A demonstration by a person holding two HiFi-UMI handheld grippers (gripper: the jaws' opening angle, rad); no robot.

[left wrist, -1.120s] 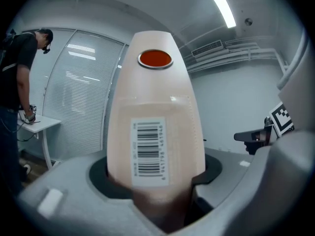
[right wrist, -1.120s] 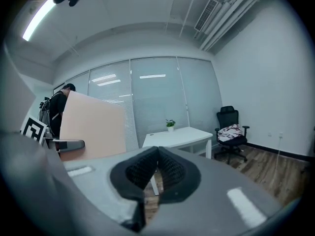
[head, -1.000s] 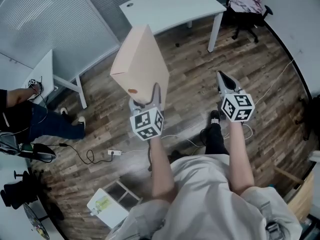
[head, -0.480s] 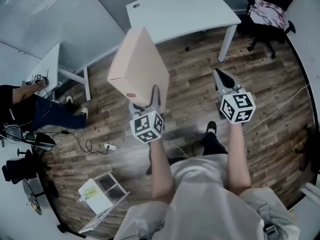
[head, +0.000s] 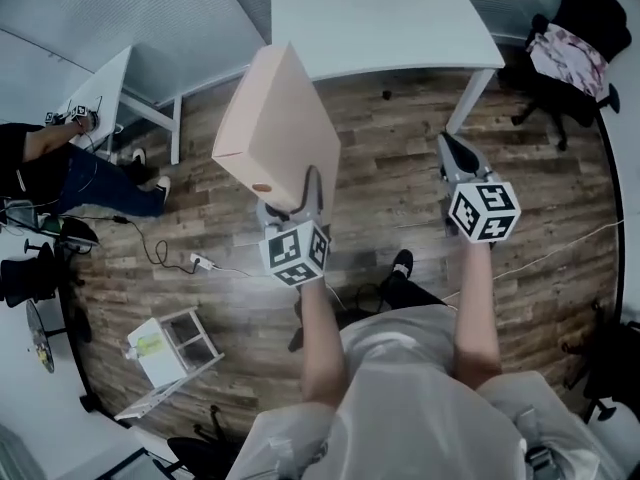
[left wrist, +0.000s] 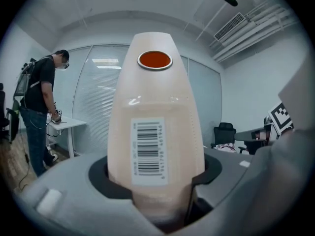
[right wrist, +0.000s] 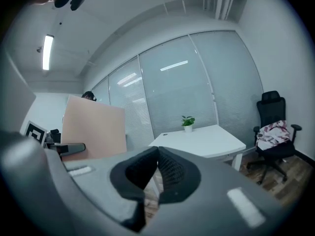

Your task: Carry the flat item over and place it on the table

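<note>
A flat pale-pink box stands on edge in the air, held by its lower end in my left gripper. In the left gripper view the box fills the middle, with a barcode label and an orange dot on its narrow side, and both jaws press on it. My right gripper is held to the right of the box, shut with nothing in it; its pads meet. The white table lies ahead past the box; the right gripper view shows that table too.
A small potted plant stands on the table's far edge. A black office chair with clothes is at the right. At the left a person stands by another white desk. Cables and a white crate lie on the wood floor.
The whole view has advanced toward the white table, which now sits closer and more central. The box stays in the left gripper at the same tilt. The right gripper has shifted slightly right.
</note>
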